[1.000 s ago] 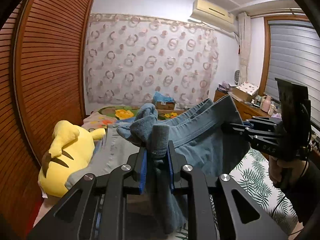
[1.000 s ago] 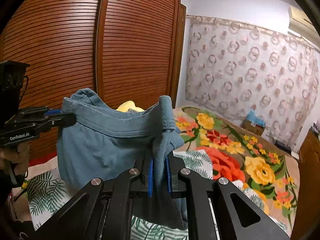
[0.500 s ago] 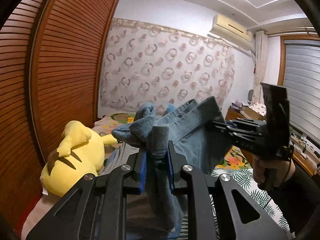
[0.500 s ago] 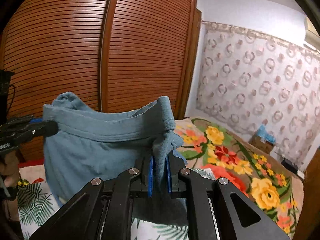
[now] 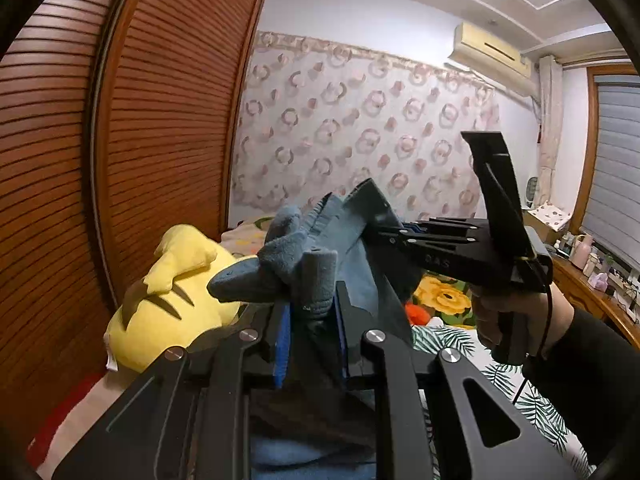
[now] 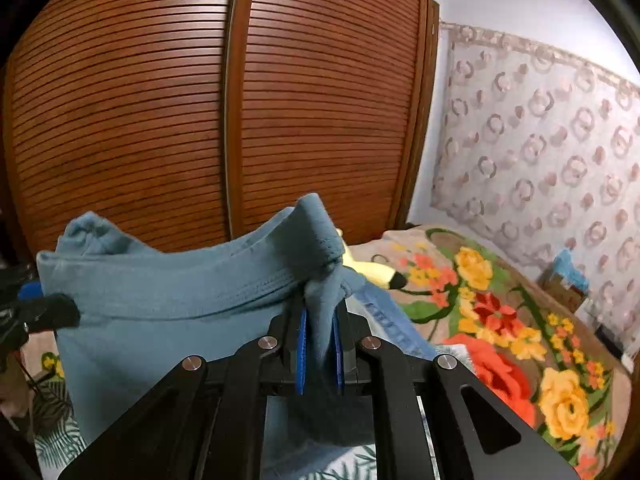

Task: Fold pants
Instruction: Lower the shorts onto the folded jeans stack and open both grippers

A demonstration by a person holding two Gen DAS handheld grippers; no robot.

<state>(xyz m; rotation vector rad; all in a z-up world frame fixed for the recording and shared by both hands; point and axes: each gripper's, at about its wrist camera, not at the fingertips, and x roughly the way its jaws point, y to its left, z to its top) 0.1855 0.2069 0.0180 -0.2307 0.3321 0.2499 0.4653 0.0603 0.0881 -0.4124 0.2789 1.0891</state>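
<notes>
Your right hand-held gripper (image 6: 319, 354) has swung in toward the left one since a second ago, so the waistband of the blue pants (image 6: 168, 292), stretched wide between them before, now sags in a shorter curve. Both jaws stand nearly closed on fabric. In your left wrist view, the left hand-held gripper (image 5: 310, 334) pinches a bunched corner of the waistband between its blue pads, with a fuzzy grey-blue fold poking up above them. In the right wrist view, the other waistband corner is clamped and stands up above the pads. You hold the pants in the air above the bed (image 6: 516, 308), the cloth hanging below the grippers. A yellow plush toy (image 5: 168, 304) lies on the bed beside the wooden louvred wardrobe (image 6: 160, 100). Your right hand (image 5: 516, 312) shows gripping its handle.
</notes>
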